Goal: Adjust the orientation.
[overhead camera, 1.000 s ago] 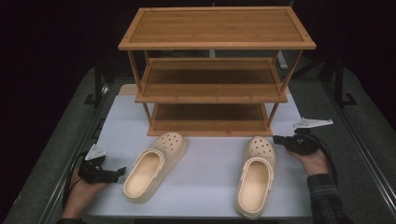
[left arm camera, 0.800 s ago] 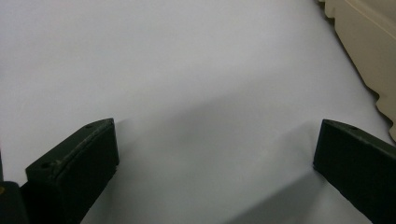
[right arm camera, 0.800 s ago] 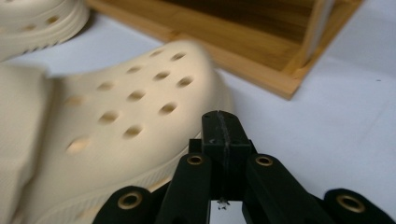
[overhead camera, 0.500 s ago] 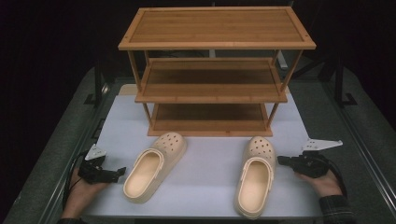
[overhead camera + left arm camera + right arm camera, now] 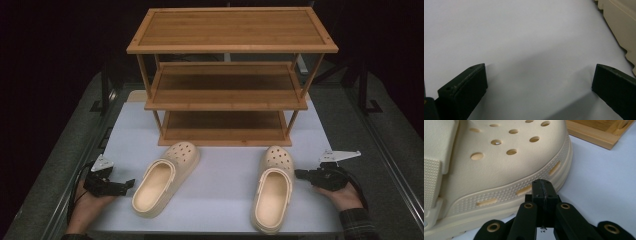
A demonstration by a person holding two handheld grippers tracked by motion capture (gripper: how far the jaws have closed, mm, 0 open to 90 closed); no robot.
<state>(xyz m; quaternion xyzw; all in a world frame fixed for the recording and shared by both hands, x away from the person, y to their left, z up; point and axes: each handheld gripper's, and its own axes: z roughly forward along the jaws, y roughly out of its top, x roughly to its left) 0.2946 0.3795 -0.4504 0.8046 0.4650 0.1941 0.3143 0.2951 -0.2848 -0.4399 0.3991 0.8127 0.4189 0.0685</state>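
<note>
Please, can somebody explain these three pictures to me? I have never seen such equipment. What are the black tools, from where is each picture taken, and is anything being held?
A person sits at a table and holds a hand tool with a two-jaw claw in each hand. The high view looks down from above: the left claw is at the lower left, the right claw at the lower right. On the white table stand a wooden shelf with three levels and two cream clogs, the left clog and the right clog.

The other two pictures come from small cameras riding on the tools. In the left gripper view the jaws stand wide open over bare table. In the right gripper view the jaws are shut together, empty, pointing at the side of the right clog. Nothing is held.
</note>
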